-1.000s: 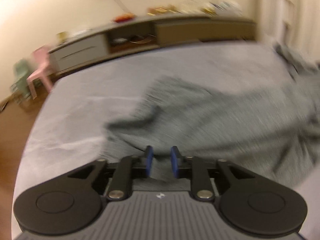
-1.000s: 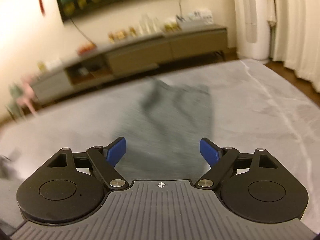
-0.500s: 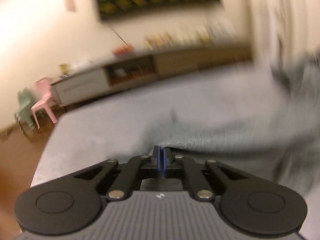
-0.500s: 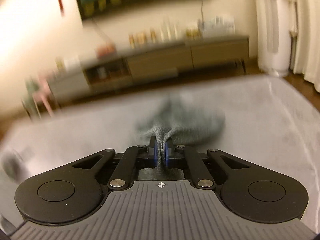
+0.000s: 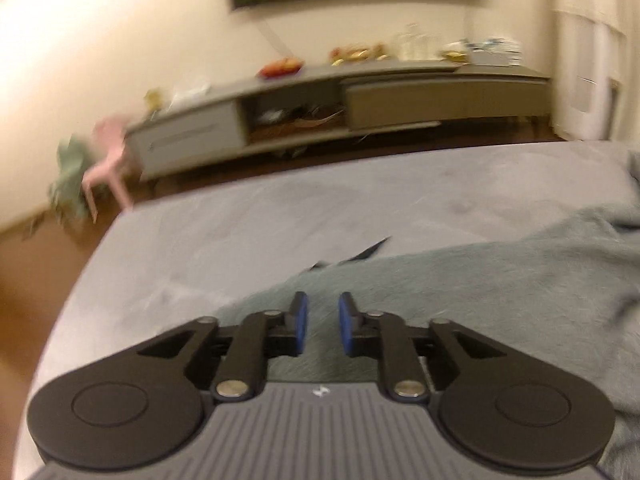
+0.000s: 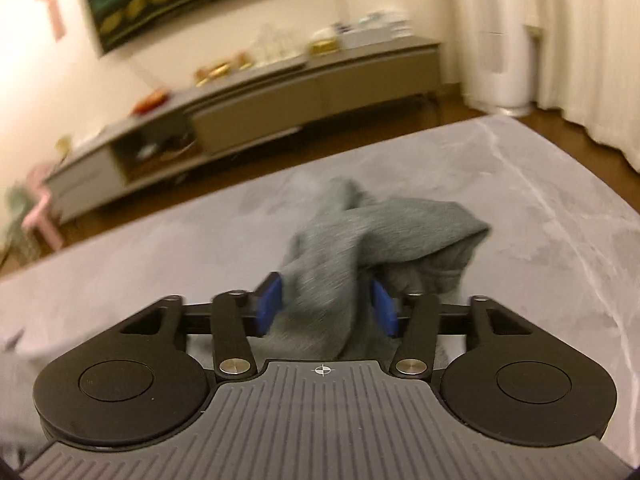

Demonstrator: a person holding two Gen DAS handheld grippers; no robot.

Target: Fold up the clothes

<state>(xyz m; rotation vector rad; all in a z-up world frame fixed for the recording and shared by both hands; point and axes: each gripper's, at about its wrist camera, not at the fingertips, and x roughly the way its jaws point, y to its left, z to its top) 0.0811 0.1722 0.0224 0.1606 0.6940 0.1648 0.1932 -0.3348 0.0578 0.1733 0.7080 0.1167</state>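
A grey knit garment (image 5: 500, 292) lies across the grey bed cover (image 5: 240, 240), spreading off to the right in the left wrist view. My left gripper (image 5: 323, 320) hovers over its near edge. The jaws are opening with a narrow gap, and the cloth shows below them, not pinched. In the right wrist view a bunched, twisted part of the garment (image 6: 384, 232) rises in a loose hump. My right gripper (image 6: 327, 308) is opening wide with a fold of that cloth standing between the blue pads (image 6: 270, 304), no longer squeezed.
A long low cabinet (image 5: 400, 100) with clutter on top stands against the far wall across a strip of wooden floor. A pink child's chair (image 5: 110, 160) stands at its left end. White curtains (image 6: 592, 48) and a white appliance (image 6: 500, 40) are far right. The bed's left edge (image 5: 92, 260) is close.
Half a second ago both grippers were pinched shut on the garment's cloth; now both have opened and let it go. The left gripper has shifted, so the garment lies more to its right.
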